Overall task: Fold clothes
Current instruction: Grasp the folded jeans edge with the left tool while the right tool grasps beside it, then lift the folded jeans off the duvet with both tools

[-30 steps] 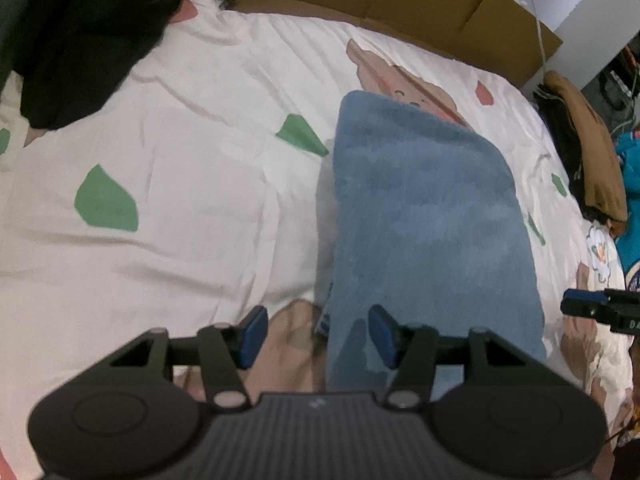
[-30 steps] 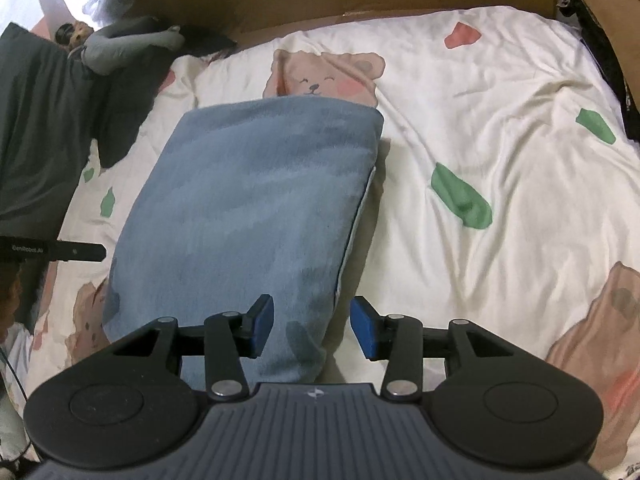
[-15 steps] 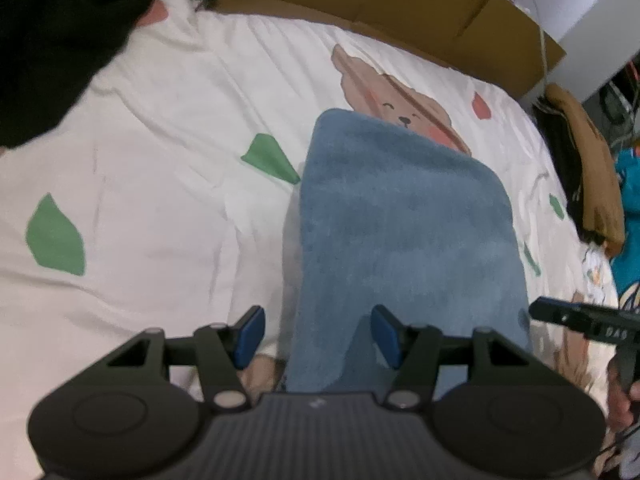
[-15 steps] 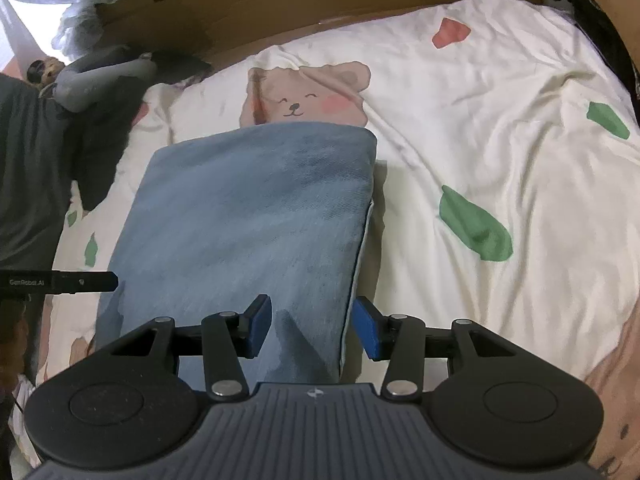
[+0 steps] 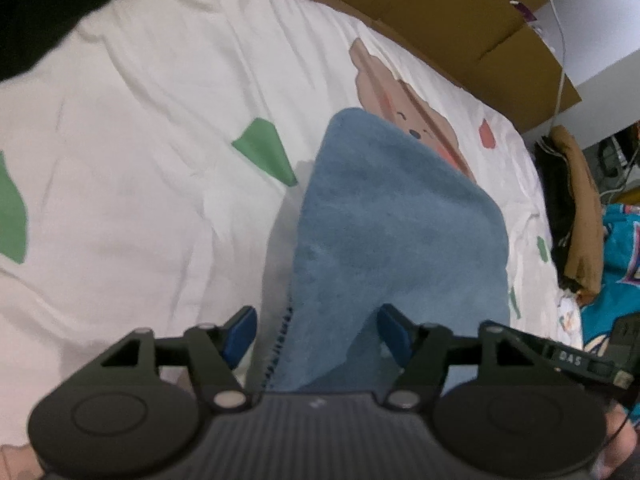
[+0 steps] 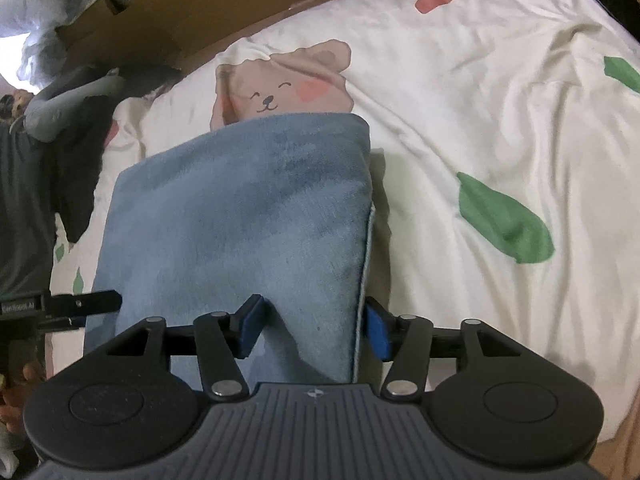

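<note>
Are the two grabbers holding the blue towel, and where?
No, nothing is held. The left gripper and right gripper have just been opening, each straddling a near corner of the towel without pinching it.

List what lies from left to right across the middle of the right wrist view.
Dark grey garment → blue towel → green leaf print on the white bedsheet.
</note>
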Action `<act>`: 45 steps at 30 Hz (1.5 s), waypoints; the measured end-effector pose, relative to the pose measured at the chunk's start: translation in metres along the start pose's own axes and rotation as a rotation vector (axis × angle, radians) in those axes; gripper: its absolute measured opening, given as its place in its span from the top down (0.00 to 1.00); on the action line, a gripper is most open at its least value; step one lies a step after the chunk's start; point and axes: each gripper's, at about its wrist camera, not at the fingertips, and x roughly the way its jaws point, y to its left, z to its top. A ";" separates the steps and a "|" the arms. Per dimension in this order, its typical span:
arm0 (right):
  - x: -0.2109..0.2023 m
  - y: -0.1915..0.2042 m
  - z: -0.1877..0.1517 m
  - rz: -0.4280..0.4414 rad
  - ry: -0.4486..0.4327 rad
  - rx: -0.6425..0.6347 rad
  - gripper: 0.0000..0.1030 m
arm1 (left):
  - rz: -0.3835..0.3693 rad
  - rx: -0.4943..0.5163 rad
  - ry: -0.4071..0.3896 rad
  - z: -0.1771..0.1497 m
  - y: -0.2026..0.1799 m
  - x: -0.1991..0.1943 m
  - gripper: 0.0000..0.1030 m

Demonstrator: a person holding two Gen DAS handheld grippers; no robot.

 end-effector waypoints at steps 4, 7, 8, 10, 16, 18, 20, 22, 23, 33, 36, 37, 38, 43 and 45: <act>0.011 -0.006 -0.001 0.032 0.003 0.052 0.34 | -0.076 -0.067 0.040 0.006 0.010 0.014 0.23; 0.014 -0.007 -0.001 0.045 -0.003 0.071 0.37 | -0.118 -0.086 0.056 0.008 0.012 0.023 0.21; 0.013 -0.005 -0.001 0.044 -0.002 0.063 0.39 | -0.129 -0.088 0.060 0.009 0.013 0.025 0.19; 0.012 -0.002 0.000 0.047 0.000 0.053 0.44 | -0.131 -0.077 0.065 0.009 0.010 0.028 0.16; 0.008 -0.011 0.005 0.089 0.005 0.115 0.62 | -0.122 -0.048 0.052 0.006 0.000 0.029 0.15; 0.005 -0.016 0.007 0.110 0.011 0.138 0.67 | -0.124 -0.041 0.047 0.004 -0.004 0.028 0.16; 0.003 -0.016 0.009 0.121 0.020 0.129 0.69 | -0.119 -0.025 0.043 0.003 -0.012 0.025 0.16; -0.001 -0.013 0.014 0.124 0.029 0.106 0.70 | -0.117 -0.028 0.041 0.004 -0.017 0.023 0.16; -0.003 -0.012 0.017 0.125 0.033 0.096 0.71 | -0.119 -0.032 0.041 0.004 -0.019 0.023 0.16; -0.027 -0.022 0.039 0.095 0.036 0.053 0.74 | -0.174 -0.047 0.055 0.000 -0.045 0.034 0.16; -0.035 -0.033 0.045 0.072 0.054 0.039 0.74 | -0.215 -0.060 0.062 0.000 -0.056 0.041 0.16; -0.039 -0.038 0.047 0.063 0.061 0.043 0.74 | -0.227 -0.060 0.063 -0.001 -0.061 0.044 0.16; -0.041 -0.042 0.049 0.055 0.068 0.045 0.74 | -0.233 -0.055 0.064 -0.003 -0.066 0.047 0.16; -0.053 -0.060 0.058 0.030 0.103 0.019 0.74 | -0.243 -0.048 0.073 -0.006 -0.090 0.064 0.16; -0.058 -0.065 0.063 0.024 0.119 -0.002 0.74 | -0.246 -0.050 0.067 -0.006 -0.097 0.069 0.16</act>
